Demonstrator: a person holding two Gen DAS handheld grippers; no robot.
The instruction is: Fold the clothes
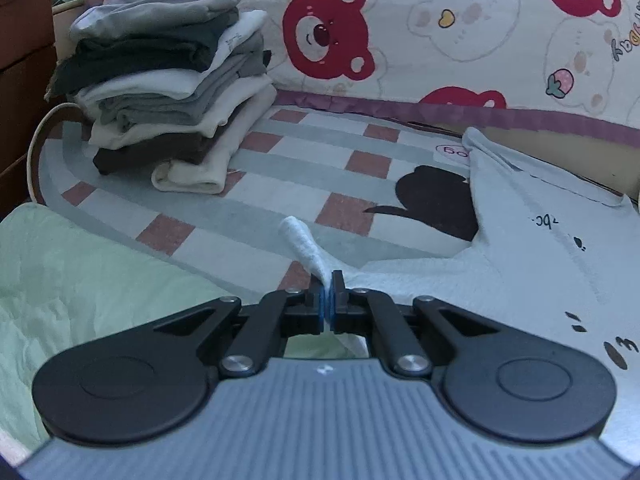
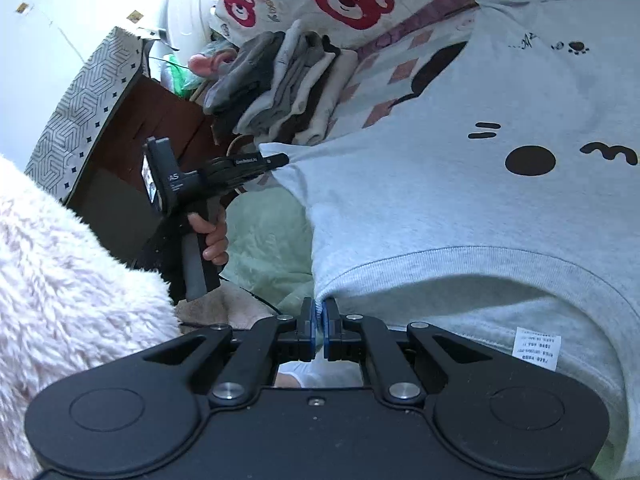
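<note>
A pale blue-grey sweatshirt [image 1: 532, 264] with a black face print lies spread on the checked bed sheet [image 1: 280, 160]. My left gripper [image 1: 328, 296] is shut on a bunched corner of it, and a twist of cloth sticks out past the pads. In the right wrist view the sweatshirt [image 2: 460, 200] fills the right half, neckline and label toward me. My right gripper [image 2: 319, 322] is shut on its edge near the collar. The left gripper [image 2: 280, 160] also shows there, held by a hand, pinching the far left corner.
A stack of folded clothes [image 1: 168, 80] stands at the back left of the bed. A bear-print quilt [image 1: 400, 28] lies along the back. A green blanket [image 1: 72, 272] lies at the near left. A dark wooden cabinet [image 2: 132, 152] stands left of the bed.
</note>
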